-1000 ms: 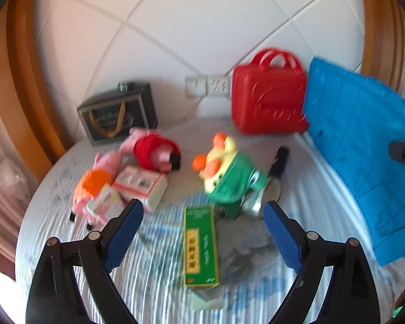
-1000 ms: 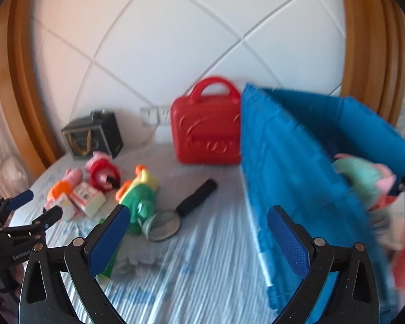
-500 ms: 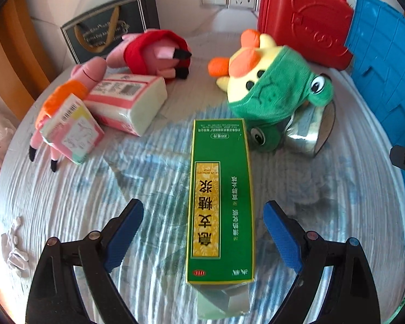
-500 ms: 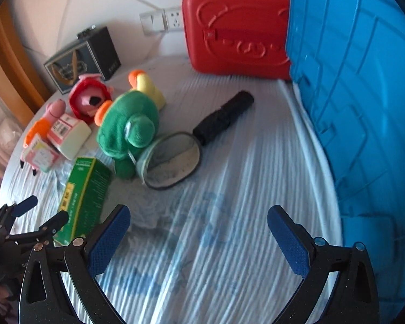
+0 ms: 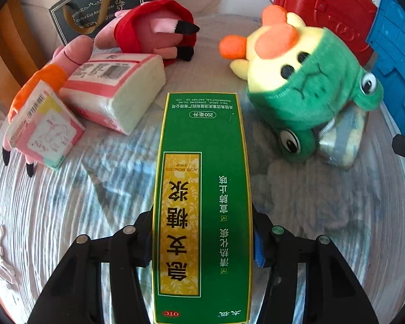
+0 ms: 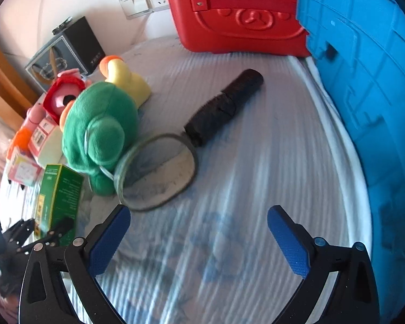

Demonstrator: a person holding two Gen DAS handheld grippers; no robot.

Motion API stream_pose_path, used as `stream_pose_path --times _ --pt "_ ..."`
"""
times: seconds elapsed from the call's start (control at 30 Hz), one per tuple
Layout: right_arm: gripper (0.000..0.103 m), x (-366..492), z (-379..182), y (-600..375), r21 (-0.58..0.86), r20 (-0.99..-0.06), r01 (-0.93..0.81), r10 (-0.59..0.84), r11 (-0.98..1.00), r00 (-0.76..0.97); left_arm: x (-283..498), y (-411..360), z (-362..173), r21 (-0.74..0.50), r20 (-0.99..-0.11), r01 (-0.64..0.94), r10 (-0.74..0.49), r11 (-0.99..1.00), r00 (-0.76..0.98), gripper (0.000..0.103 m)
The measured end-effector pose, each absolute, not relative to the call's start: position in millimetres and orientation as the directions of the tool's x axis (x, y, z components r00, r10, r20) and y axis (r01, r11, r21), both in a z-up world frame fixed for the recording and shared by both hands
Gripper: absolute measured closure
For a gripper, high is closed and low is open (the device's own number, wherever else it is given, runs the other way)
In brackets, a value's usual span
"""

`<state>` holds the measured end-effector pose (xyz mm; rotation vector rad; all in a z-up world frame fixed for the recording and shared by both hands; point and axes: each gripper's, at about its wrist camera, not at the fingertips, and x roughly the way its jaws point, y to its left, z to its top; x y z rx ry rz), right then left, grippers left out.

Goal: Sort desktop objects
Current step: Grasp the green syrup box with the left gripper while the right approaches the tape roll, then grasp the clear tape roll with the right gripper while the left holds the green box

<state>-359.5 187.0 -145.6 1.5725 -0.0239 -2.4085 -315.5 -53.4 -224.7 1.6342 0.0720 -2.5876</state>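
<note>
Green carton sits between my left gripper (image 5: 202, 232) jaws, which have just been closing; both fingers now lie against the long sides of the green box (image 5: 202, 202), so I log it as gripped, though the pads are hidden behind the box and I cannot confirm firm contact. Box long axis runs straight ahead from the gripper, near end lowest in the left wrist view. My right gripper (image 6: 199, 232) stands wide open with nothing between the pads, hovering over the striped cloth (image 6: 256, 189). Nearest to it: the magnifying glass (image 6: 159, 172), lens toward me, black handle pointing away. Green frog plush (image 5: 307, 91) leans on the lens rim, crowding a grasp. Tissue pack (image 5: 116, 86) left of box; blue bin (image 6: 364, 81) at right.
</note>
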Motion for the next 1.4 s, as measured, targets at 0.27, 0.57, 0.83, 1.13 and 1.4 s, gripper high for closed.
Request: stream_pose_path --times 0.27,0.57,0.83,1.13,1.4 --pt "0.000 -389 -162 163 0.203 -0.903 0.241 -0.277 -0.949 -0.330 -323 -64 -225 -0.007 -0.900 0.132 -0.051 -0.991 -0.432 0.050" --pt "0.059 -389 -170 112 0.168 -0.917 0.391 -0.289 -0.905 -0.275 -317 -65 -224 -0.039 -0.902 0.137 -0.024 -0.990 -0.430 0.050" --pt "0.085 -366 -158 89 -0.233 -0.932 0.514 0.040 -0.826 -0.359 -300 -51 -214 -0.089 -0.892 0.091 0.039 -0.992 -0.450 0.050" --pt "0.010 -373 -146 130 -0.055 -0.947 0.412 -0.082 -0.910 -0.309 -294 -56 -204 -0.084 -0.886 0.116 0.021 -0.990 -0.463 0.050" --pt "0.006 -395 -165 161 0.106 -0.938 0.254 -0.181 -0.961 -0.295 -317 -57 -219 -0.075 -0.901 0.133 0.010 -0.988 -0.435 0.050"
